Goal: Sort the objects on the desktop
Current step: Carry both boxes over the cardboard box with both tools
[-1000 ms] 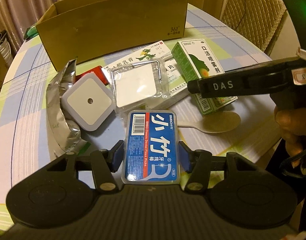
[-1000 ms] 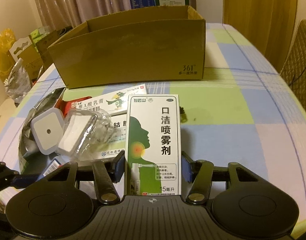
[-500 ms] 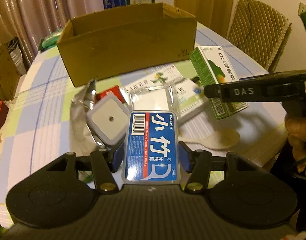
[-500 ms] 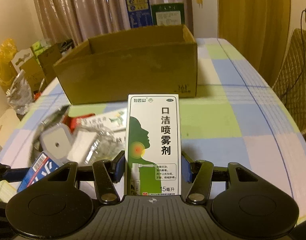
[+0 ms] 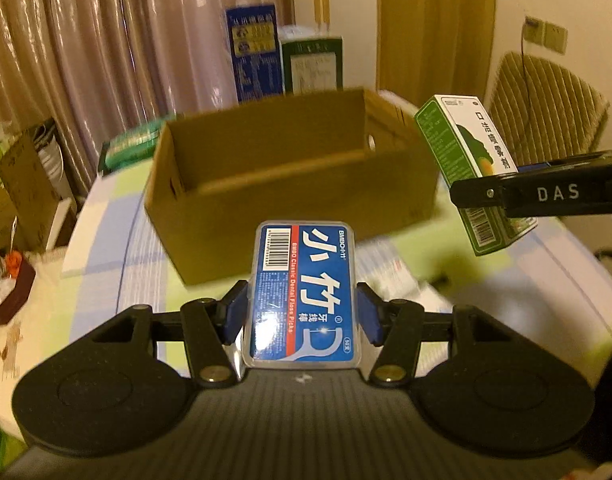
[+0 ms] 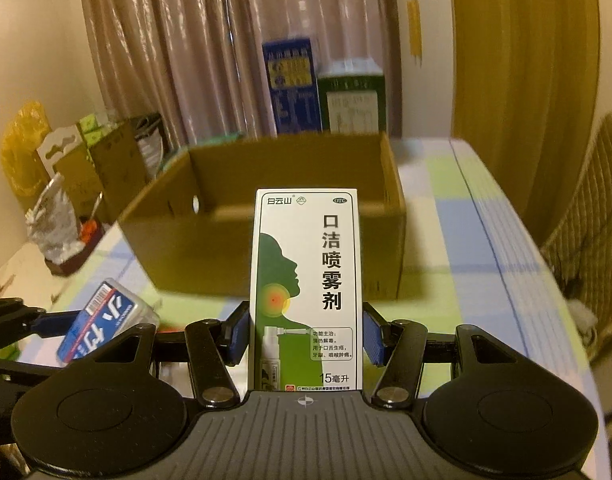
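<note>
Blue fingers (image 5: 234, 312) of the left gripper (image 5: 302, 312) are closed against the long sides of a clear dental floss pick case (image 5: 304, 292) with a blue label, holding it flat and lifted above the table (image 5: 106, 248). Beside it, to the right, the right gripper (image 6: 306, 336) has its own blue pads (image 6: 371, 336) pressed to the narrow sides of a white and green throat spray box (image 6: 306, 288), held upright and also off the table. Both grippers point toward an open brown cardboard box (image 5: 290, 184) that stands on the checked tablecloth just ahead of them; the part of its inside that shows is bare. From the left wrist camera the spray box appears at the right, level with the cardboard box's rim, gripped by the black arm marked DAS. Behind the table hang pale curtains (image 6: 178, 60), with a tall blue carton (image 6: 292, 84) and a green carton (image 6: 351, 100) standing in front of them. A woven chair (image 5: 545, 108) sits at the table's right side
</note>
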Motion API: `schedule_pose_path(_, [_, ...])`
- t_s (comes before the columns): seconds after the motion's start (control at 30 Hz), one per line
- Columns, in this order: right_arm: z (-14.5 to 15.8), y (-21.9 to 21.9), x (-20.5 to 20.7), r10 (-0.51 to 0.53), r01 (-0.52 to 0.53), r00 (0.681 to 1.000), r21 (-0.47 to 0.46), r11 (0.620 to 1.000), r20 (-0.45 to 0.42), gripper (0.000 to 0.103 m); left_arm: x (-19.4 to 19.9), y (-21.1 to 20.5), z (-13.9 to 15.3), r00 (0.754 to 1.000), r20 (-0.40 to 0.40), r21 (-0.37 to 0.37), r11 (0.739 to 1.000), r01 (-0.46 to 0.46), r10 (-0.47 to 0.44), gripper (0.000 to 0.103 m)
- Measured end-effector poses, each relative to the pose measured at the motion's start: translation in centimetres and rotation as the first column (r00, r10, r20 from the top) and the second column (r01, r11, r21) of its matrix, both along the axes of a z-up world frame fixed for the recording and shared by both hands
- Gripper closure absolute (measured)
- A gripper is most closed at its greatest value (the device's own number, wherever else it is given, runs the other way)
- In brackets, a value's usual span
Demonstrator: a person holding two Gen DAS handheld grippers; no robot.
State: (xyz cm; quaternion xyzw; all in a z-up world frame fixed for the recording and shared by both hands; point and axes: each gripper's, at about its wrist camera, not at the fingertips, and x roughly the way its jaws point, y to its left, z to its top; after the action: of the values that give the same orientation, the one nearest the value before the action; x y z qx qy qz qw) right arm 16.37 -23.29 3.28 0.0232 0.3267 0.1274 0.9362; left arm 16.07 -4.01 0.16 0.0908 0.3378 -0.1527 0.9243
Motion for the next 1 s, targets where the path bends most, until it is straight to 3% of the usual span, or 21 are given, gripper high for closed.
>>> schedule_pose_path(0.13, [2.2,0.9,3.0,0.001,-0.001,0.999,-0.005,1.000,0.045,0.050,3.4,-0.3,1.6,0.999,0.048,-0.008,1.000,-0.006,0.006,0.051])
schedule_pose_path(0.37, [3.1,2.2,7.8,-0.008,0.007,0.996,0.010,1.000,0.086,0.050,8.8,-0.2,2.8,0.996,0.085,-0.026,0.999,-0.030,0.032,0.051])
schedule_pose_path(0.6, [2.1,3.5,11.1,-0.025,0.019,0.995,0.060,0.998,0.096,0.050,12.5,0.7,2.4,0.995,0.075,-0.045,0.997,-0.060,0.064,0.051])
schedule_pose_path(1.0, [-1.0,3.7,15.5,-0.059,0.056,0.998,0.082,0.995,0.034,0.050,17.4,1.5,0.9,0.994,0.058,-0.077,0.993,-0.084,0.089,0.051])
